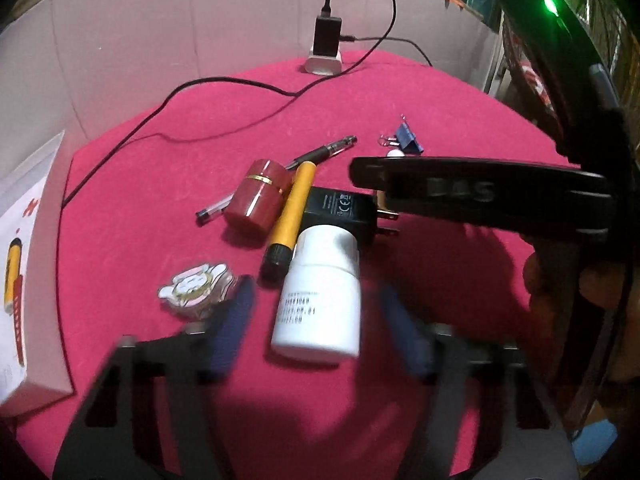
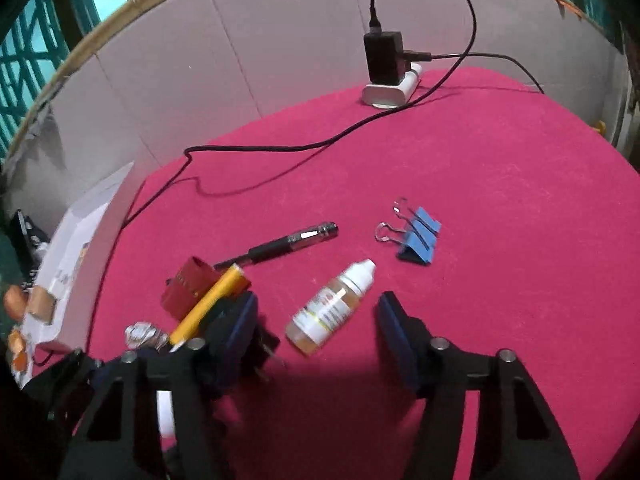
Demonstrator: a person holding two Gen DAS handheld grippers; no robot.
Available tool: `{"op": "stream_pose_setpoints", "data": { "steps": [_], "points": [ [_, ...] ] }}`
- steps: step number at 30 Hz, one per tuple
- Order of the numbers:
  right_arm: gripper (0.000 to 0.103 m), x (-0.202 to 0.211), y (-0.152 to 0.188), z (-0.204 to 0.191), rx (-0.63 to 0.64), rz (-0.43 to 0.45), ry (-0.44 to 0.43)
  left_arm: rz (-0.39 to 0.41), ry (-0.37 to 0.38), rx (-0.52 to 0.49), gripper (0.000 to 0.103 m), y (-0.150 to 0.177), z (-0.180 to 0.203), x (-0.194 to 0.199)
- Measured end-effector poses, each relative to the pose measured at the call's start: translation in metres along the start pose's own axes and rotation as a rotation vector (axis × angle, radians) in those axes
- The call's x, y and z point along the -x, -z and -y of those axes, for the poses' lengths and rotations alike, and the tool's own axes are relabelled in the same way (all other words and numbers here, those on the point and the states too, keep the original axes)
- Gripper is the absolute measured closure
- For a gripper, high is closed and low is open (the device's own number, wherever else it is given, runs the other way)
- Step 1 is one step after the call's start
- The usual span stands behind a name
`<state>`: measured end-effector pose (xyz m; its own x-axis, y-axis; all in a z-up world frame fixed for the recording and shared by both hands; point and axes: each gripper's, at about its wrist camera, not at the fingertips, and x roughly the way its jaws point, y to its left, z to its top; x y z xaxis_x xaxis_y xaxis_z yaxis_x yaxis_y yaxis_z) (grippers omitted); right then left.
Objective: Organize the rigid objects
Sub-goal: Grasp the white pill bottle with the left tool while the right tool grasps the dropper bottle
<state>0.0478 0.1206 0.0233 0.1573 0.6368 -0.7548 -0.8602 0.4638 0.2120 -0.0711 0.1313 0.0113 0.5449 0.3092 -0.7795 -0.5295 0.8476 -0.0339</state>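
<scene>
Both grippers hang over the round table w/ the red cloth (image 2: pixel 500 200).

Left gripper (image 1: pixel 316 316): jaws apart, nothing clamped. A white bottle (image 1: pixel 320 300) lies on its side on the cloth between the blue pads (image 1: pixel 234 320), not touching either. Its capped end points toward the far edge and butts against a black plug adapter (image 1: pixel 340 210). Just left of the bottle lies a yellow marker (image 1: pixel 290 216) w/ a black end, and beside that a dark red cylinder (image 1: pixel 258 196) w/ a gold band. A black pen (image 1: pixel 320 150) sits behind them, tip toward the far-right side. A clear sticker charm (image 1: pixel 196 286) lies near the left pad.

Right gripper (image 2: pixel 316 320): jaws apart as well, empty. A small dropper bottle (image 2: pixel 332 306) w/ a white cap and orange liquid lies tilted on the cloth between its fingers, clear of both. A blue binder clip (image 2: pixel 418 240) sits just beyond it, toward the right edge.

At the far edge: a white power strip (image 2: pixel 390 94) w/ a black charger (image 2: pixel 382 58) plugged in, and a black cable (image 2: pixel 280 146) trailing across to the left edge. A white box (image 2: pixel 76 256) stands just off the left edge.
</scene>
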Motion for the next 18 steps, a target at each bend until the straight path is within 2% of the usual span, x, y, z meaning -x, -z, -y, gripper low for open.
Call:
{"op": "stream_pose_setpoints", "data": {
  "steps": [1, 3, 7, 12, 18],
  "points": [
    [0.061, -0.003, 0.002, -0.001, 0.016, -0.014, 0.009, 0.012, -0.005, 0.001, 0.061, 0.001, -0.002, 0.000],
    [0.064, -0.004, 0.004, -0.005, 0.059, -0.012, 0.042, 0.012, 0.002, -0.006, 0.065, 0.003, -0.005, 0.002],
    [0.084, 0.004, 0.009, 0.008, 0.051, -0.010, 0.028, 0.019, 0.019, 0.007, 0.067, 0.012, -0.010, 0.010],
    [0.085, 0.022, 0.019, 0.028, -0.003, 0.011, -0.038, 0.043, 0.037, 0.053, 0.067, 0.021, -0.018, 0.022],
    [0.085, 0.056, 0.015, 0.041, -0.064, 0.088, -0.090, 0.112, 0.022, 0.078, 0.067, 0.024, -0.021, 0.049]
  ]
}}
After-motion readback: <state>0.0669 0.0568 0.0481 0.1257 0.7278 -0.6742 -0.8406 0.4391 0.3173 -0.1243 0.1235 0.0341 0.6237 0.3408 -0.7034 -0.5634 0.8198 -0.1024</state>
